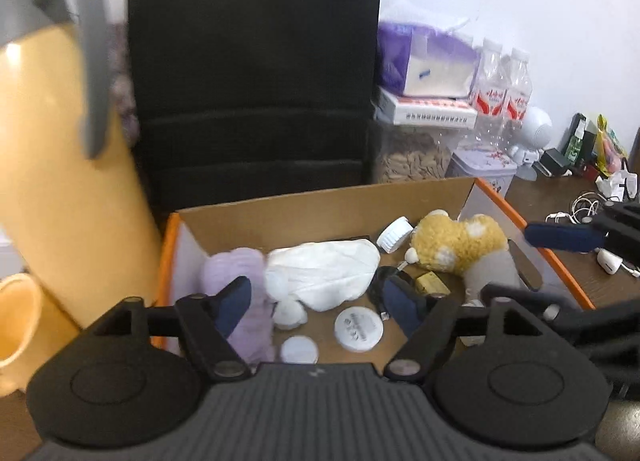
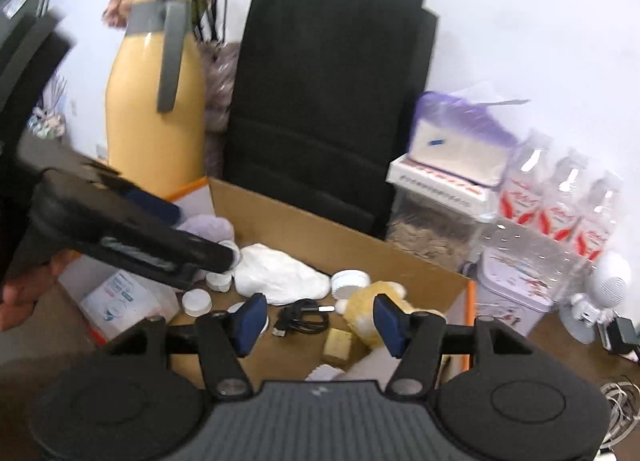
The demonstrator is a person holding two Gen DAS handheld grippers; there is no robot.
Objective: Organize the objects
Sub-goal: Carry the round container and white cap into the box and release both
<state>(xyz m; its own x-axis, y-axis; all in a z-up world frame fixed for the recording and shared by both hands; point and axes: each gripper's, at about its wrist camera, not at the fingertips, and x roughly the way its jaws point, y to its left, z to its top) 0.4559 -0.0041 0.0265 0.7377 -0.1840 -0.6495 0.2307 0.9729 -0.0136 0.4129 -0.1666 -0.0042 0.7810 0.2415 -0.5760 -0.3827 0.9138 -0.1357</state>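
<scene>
Cardboard box (image 1: 280, 217) on wooden desk (image 1: 560, 197), before black bag (image 1: 256, 61) and beside yellow jug (image 1: 60, 181). Inside: white cloth (image 1: 324, 273), yellow plush (image 1: 456, 245), lilac plush (image 1: 244, 273), round white lids (image 1: 359, 329), black cable (image 2: 304, 319). Over the box, left gripper (image 1: 316, 303) and right gripper (image 2: 316, 319), both spread apart, empty, nothing pinched between blue pads (image 2: 252, 317).

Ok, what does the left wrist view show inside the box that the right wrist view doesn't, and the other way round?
Left wrist only: the labelled white round lid near the front. Right wrist only: the coiled black cable on the box floor and the white packet outside the box. Both: the cardboard box, the crumpled white cloth, the yellow plush toy and the purple plush.
</scene>
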